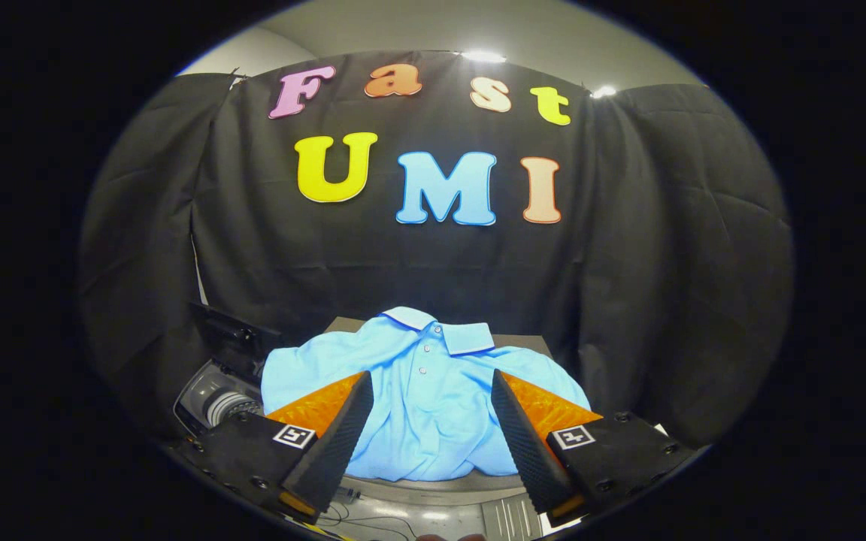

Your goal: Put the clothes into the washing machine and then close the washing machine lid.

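A light blue polo shirt (425,391) with a buttoned collar lies spread over a small table (523,344) straight ahead of me. My gripper (431,383) hangs open above its near half, one finger (343,436) on either side of the button placket, with nothing held. Left of the shirt stands the washing machine (215,398), its dark lid (226,334) raised and the drum opening showing below it.
Black cloth walls close the booth behind and on both sides. A grey rounded surface (433,492) with thin cables lies just below the shirt's near hem, under my fingers.
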A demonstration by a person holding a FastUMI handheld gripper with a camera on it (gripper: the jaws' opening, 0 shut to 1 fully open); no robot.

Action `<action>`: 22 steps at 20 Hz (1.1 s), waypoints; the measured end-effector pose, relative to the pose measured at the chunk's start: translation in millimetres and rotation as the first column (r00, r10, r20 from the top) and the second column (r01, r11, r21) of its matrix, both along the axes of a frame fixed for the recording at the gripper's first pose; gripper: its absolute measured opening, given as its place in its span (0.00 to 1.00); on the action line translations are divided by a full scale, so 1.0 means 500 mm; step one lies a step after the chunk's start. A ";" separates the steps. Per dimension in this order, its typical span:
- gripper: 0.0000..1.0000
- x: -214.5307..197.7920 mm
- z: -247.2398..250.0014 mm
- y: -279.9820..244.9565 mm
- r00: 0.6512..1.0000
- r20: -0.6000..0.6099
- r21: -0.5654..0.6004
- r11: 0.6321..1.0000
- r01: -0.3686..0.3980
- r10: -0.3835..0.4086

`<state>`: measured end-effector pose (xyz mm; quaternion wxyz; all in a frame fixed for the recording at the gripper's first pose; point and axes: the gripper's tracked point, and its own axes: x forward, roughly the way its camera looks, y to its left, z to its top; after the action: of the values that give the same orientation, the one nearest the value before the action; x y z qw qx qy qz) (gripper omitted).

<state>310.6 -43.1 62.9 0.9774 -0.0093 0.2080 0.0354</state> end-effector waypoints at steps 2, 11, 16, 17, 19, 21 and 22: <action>0.98 0.030 -0.021 -0.005 1.000 -0.014 -0.016 1.000 -0.008 0.008; 0.98 0.128 -0.109 0.016 0.996 -0.090 0.013 1.000 -0.026 0.028; 0.98 0.155 -0.146 0.030 0.990 -0.133 0.039 0.998 -0.042 0.047; 0.98 0.158 -0.153 0.034 0.989 -0.142 0.048 0.998 -0.046 0.052; 0.98 0.160 -0.169 0.041 0.984 -0.168 0.065 0.996 -0.055 0.065; 0.98 0.159 -0.185 0.048 0.978 -0.193 0.074 0.995 -0.066 0.079; 0.99 0.160 -0.191 0.048 0.976 -0.202 0.072 0.995 -0.068 0.082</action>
<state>390.7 -19.1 -32.7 0.9486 0.0181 0.3057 0.0797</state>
